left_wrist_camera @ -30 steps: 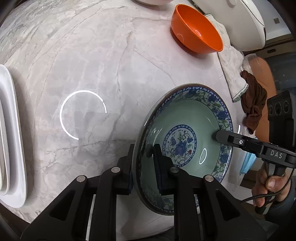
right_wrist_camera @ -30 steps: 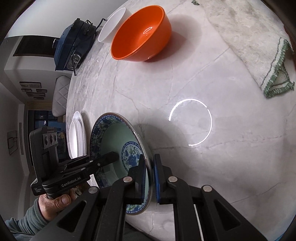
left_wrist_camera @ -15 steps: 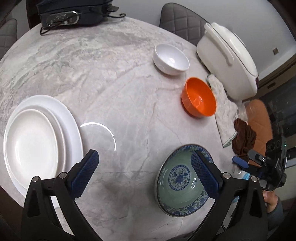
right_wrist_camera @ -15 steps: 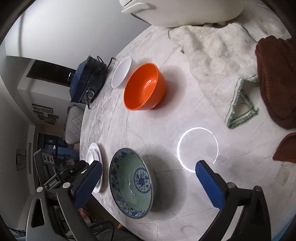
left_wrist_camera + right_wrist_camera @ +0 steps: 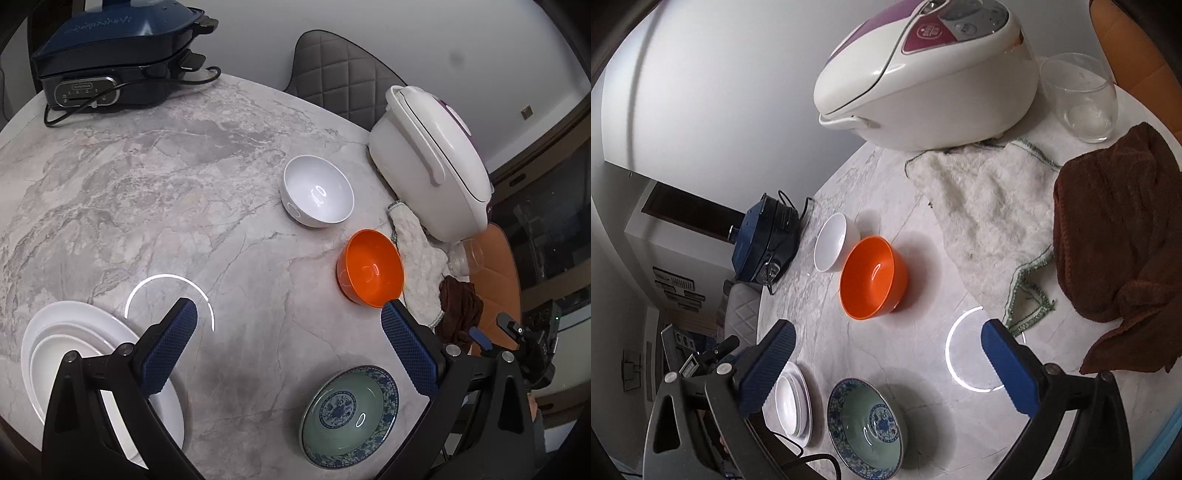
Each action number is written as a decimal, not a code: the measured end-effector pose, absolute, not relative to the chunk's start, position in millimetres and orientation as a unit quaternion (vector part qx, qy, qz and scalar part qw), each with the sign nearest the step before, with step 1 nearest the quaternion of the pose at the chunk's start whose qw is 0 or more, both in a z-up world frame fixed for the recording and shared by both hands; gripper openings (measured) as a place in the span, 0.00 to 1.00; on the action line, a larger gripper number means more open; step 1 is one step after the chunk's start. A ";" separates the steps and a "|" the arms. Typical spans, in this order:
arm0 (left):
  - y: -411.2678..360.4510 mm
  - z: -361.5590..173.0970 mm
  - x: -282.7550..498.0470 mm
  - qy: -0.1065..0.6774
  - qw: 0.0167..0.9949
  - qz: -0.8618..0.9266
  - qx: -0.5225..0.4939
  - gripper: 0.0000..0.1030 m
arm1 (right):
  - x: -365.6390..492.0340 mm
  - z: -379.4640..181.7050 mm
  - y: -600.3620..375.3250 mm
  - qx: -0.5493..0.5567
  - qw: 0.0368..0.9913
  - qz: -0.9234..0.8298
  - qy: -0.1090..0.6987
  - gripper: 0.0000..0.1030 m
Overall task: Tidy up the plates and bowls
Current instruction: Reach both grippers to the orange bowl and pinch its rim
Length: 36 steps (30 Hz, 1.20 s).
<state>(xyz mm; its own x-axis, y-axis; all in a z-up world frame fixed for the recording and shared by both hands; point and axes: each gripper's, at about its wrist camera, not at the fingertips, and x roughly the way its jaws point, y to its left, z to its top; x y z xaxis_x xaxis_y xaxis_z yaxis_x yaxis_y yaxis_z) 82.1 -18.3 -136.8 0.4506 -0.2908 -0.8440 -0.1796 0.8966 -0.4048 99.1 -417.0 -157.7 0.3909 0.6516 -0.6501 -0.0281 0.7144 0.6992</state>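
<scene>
A blue-patterned green bowl (image 5: 349, 415) (image 5: 866, 424) rests upright on the marble table near its front edge, held by nothing. My left gripper (image 5: 288, 314) hangs open above the table, its blue pads wide apart, the bowl below and to the right. My right gripper (image 5: 886, 334) is open too, raised over the table, the bowl beneath it. An orange bowl (image 5: 371, 273) (image 5: 873, 277) and a white bowl (image 5: 317, 195) (image 5: 831, 242) stand farther back. Stacked white plates (image 5: 74, 350) (image 5: 794, 402) lie left of the patterned bowl.
A white rice cooker (image 5: 432, 162) (image 5: 923, 70) stands at the back right, with a white towel (image 5: 982, 206), a brown cloth (image 5: 1119, 236) and a clear glass (image 5: 1078, 96) beside it. A dark blue grill (image 5: 107, 55) with its cord sits at the far left.
Both grippers let go of the patterned bowl's rim, opened wide and rose away from it. The bowl now rests on the table, and the views take in the whole tabletop.
</scene>
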 end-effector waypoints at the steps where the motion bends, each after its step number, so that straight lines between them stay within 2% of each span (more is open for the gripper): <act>1: -18.5 -141.0 86.7 0.528 0.817 -0.038 -0.227 0.98 | 100.9 -155.1 -416.3 0.308 0.777 0.215 0.505 1.00; 21: -23.9 -192.9 125.3 0.568 0.794 -0.062 -0.210 0.98 | 137.8 -156.0 -368.3 0.289 0.779 0.228 0.508 1.00; 33: -83.9 -238.2 184.2 0.608 0.771 -0.114 -0.155 0.98 | 175.2 -165.7 -356.0 0.275 0.779 0.235 0.513 0.98; 36: -99.7 -246.2 195.0 0.610 0.768 -0.127 -0.145 0.97 | 185.9 -178.1 -350.5 0.268 0.770 0.231 0.531 0.95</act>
<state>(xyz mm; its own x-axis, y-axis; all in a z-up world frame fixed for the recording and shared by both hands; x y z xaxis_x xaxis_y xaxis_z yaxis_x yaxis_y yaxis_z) 195.0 -99.7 -246.2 0.2225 -0.3718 -0.9013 0.0178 0.9258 -0.3775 185.9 -350.5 -178.1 0.3287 0.6406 -0.6940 -0.0714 0.7496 0.6581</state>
